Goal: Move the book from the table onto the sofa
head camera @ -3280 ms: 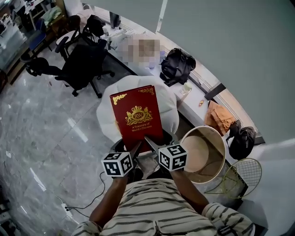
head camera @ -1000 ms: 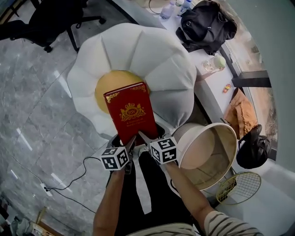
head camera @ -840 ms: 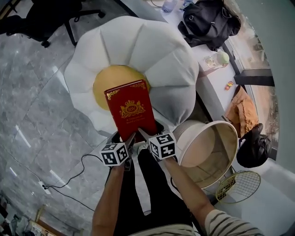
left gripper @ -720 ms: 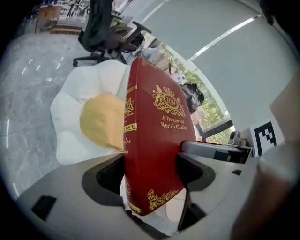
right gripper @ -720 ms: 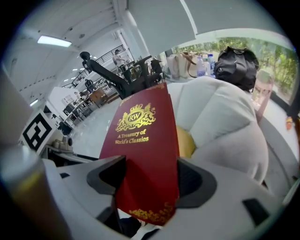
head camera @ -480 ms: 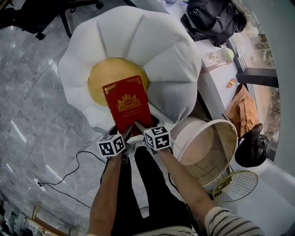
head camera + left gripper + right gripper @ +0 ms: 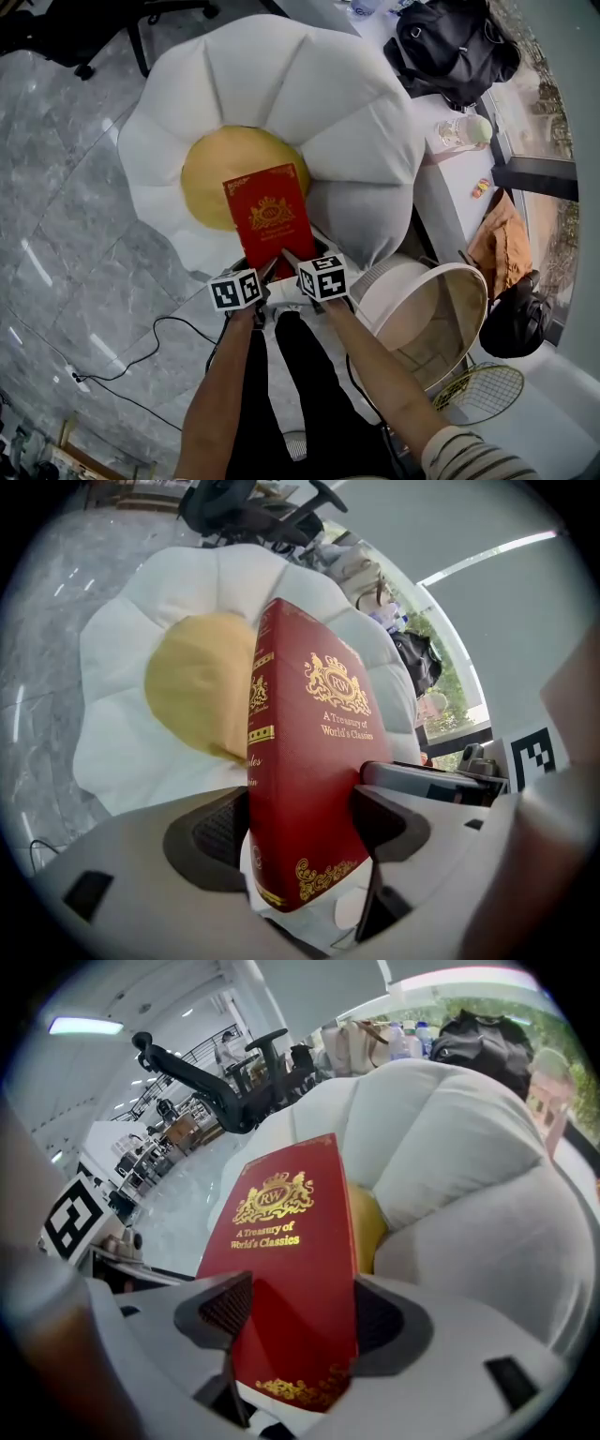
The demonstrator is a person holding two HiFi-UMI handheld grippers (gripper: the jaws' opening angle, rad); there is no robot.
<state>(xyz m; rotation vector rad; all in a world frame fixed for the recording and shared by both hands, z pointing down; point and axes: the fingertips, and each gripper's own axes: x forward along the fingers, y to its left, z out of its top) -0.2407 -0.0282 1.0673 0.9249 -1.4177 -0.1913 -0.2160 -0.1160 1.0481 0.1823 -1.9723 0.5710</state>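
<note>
A red book (image 7: 269, 218) with gold crest and lettering hangs over the flower-shaped sofa (image 7: 337, 103), above the near edge of its yellow centre cushion (image 7: 211, 173). Both grippers clamp its near edge. My left gripper (image 7: 265, 274) is shut on the book's near left corner; in the left gripper view the book (image 7: 305, 771) stands between the jaws of that gripper (image 7: 300, 822), spine toward the camera. My right gripper (image 7: 289, 258) is shut on the near right part; the cover (image 7: 286, 1260) fills the gap of that gripper (image 7: 295, 1321).
White petals of the sofa (image 7: 450, 1147) ring the cushion. A round beige table (image 7: 422, 319) stands at the right, with a racket (image 7: 483, 386) beyond it. A black bag (image 7: 455, 47) and a cup (image 7: 464, 131) sit on the white ledge. A cable (image 7: 141, 347) crosses the marble floor.
Both grippers carried the book forward, from the sofa's near petals to over the yellow cushion's edge. Both stayed shut on it.
</note>
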